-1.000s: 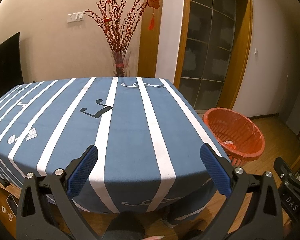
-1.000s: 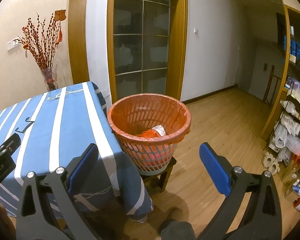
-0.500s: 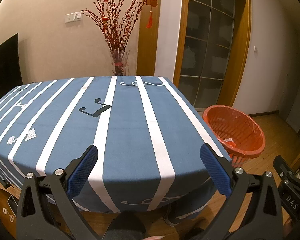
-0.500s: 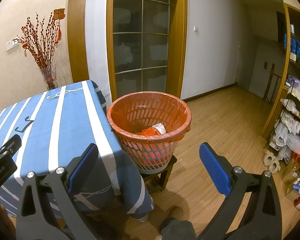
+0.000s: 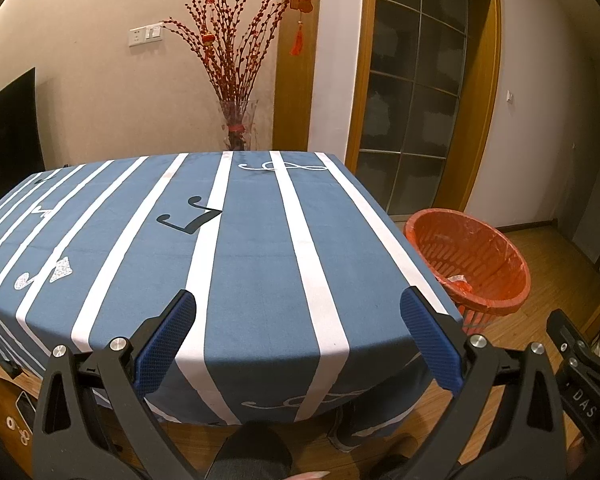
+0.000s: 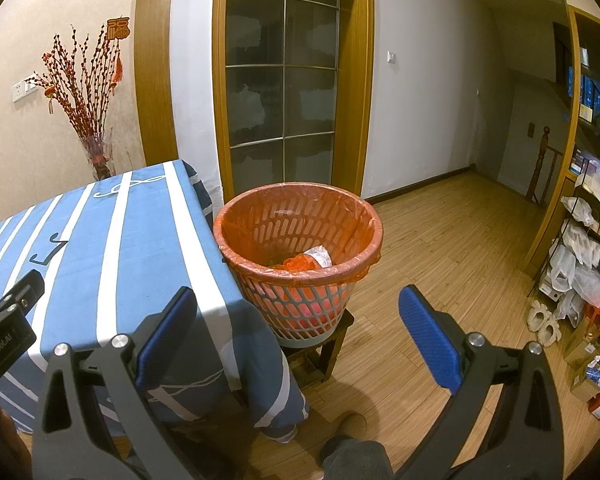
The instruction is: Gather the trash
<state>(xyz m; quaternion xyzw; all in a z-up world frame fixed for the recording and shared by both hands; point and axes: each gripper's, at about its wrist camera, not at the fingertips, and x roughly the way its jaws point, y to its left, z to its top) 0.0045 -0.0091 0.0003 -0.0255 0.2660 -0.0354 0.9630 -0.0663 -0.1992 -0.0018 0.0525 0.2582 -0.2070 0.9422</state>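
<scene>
Both left gripper [image 5: 298, 320] and right gripper [image 6: 298, 318] gape wide, empty; trash [image 6: 306, 258] lies inside the lined orange basket [image 6: 256, 216] beside the striped tablecloth [image 5: 256, 256], which looks bare, so scan its far side before reaching.

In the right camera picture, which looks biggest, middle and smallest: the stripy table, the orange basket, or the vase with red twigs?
1. Stripy table, biggest.
2. Orange basket, middle.
3. Vase with red twigs, smallest, though it stands farthest from the camera, so it may only look that small.
</scene>
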